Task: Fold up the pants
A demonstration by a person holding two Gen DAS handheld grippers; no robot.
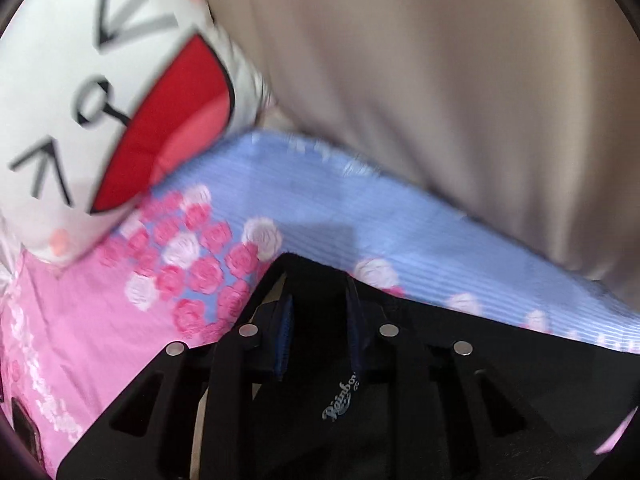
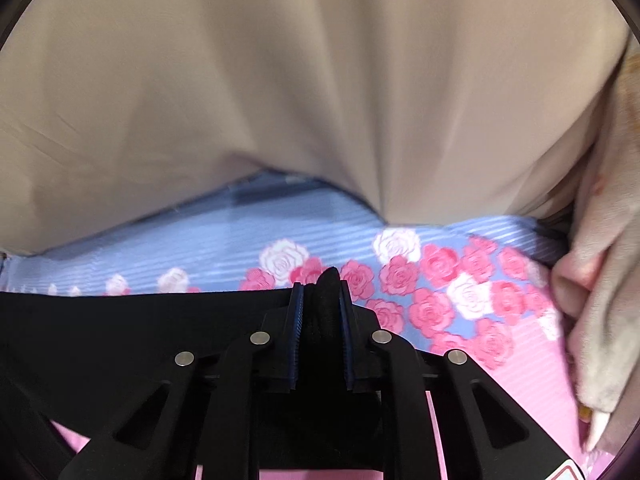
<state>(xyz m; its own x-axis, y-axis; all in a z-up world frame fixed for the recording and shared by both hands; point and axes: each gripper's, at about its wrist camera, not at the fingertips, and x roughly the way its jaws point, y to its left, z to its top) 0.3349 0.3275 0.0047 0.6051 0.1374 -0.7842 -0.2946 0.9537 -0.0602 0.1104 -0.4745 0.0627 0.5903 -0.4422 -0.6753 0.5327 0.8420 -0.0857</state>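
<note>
Left wrist view: my left hand-held gripper point(image 1: 316, 312) had clamped a corner of the black pants point(image 1: 460, 400), which lay on the floral bed sheet point(image 1: 208, 264) beside a cartoon pillow point(image 1: 80, 100). Right wrist view: my right hand-held gripper point(image 2: 322, 316) pinched bunched pants point(image 2: 140, 328) edge. I judged both corners gripped, the fold not yet made.
</note>
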